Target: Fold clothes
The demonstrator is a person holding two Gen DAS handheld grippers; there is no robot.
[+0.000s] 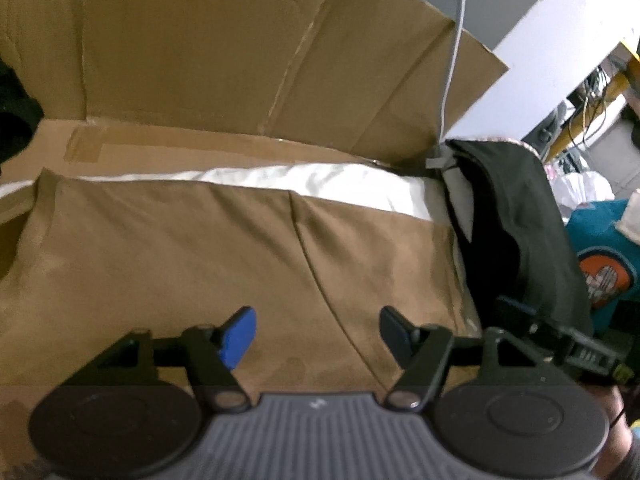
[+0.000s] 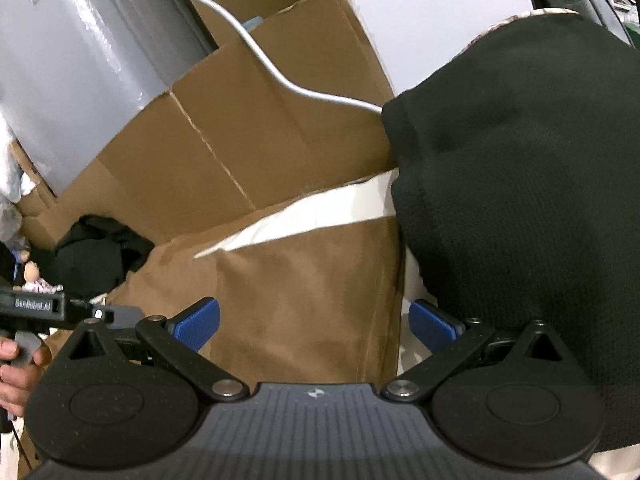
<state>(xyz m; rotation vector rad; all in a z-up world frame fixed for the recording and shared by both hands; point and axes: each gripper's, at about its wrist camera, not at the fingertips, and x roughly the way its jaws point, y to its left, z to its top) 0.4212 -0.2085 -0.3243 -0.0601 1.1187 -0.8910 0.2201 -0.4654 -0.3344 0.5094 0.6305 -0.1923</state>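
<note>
My left gripper (image 1: 316, 330) and right gripper (image 2: 314, 322) look alike: black linkage arms, blue ribbed pads, silver pivot screws, a grey ridged body at six o'clock.

Backdrop: I face a creased brown cardboard sheet (image 1: 224, 48) standing upright.
Wall: a plain white wall panel (image 1: 560, 48) rises behind it on my right.
Cable: a thin white cord (image 2: 256, 48) hangs across the cardboard.
Left side: a grey plastic-wrapped upright appliance (image 2: 80, 64) catches glare.
</note>
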